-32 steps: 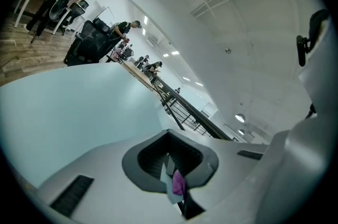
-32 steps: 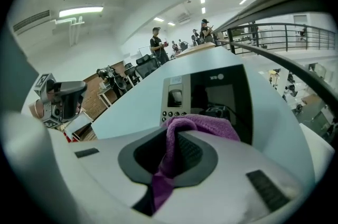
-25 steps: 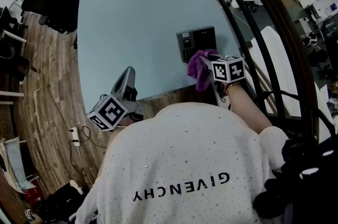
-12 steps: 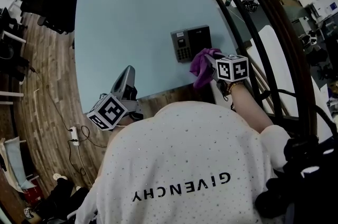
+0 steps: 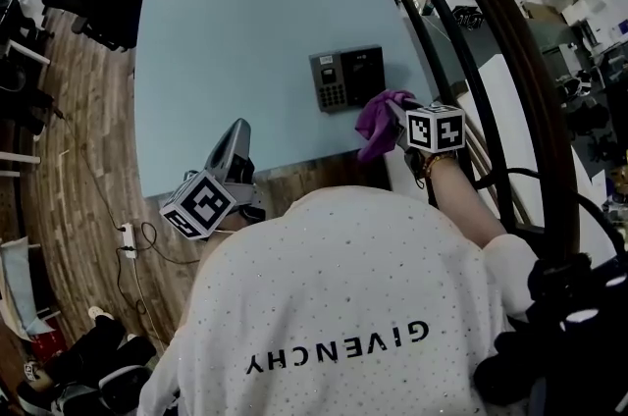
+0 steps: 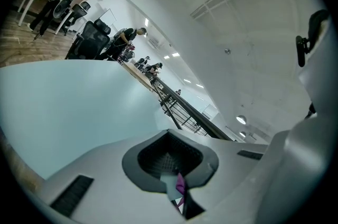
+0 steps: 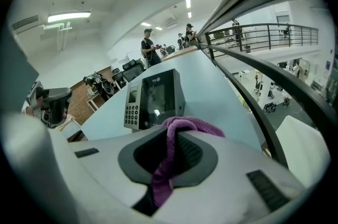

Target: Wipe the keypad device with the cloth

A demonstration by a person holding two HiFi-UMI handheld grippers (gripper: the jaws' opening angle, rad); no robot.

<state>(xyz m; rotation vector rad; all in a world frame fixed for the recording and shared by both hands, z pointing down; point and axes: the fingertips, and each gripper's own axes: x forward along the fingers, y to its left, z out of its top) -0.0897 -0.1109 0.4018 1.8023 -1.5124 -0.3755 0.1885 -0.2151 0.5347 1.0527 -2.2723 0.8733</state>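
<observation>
Now your right claw (image 5: 394,113) is clenched on the purple cloth (image 5: 374,124), just beside the keypad device (image 5: 346,78) on the pale blue surface (image 5: 235,31). The device lies long-side across your view, keys toward your left. Your left claw (image 5: 235,141) is pressed shut, well apart.

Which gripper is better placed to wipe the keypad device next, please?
Right. The right gripper is shut on the purple cloth beside the keypad device; the left gripper is shut, empty and farther away.
</observation>
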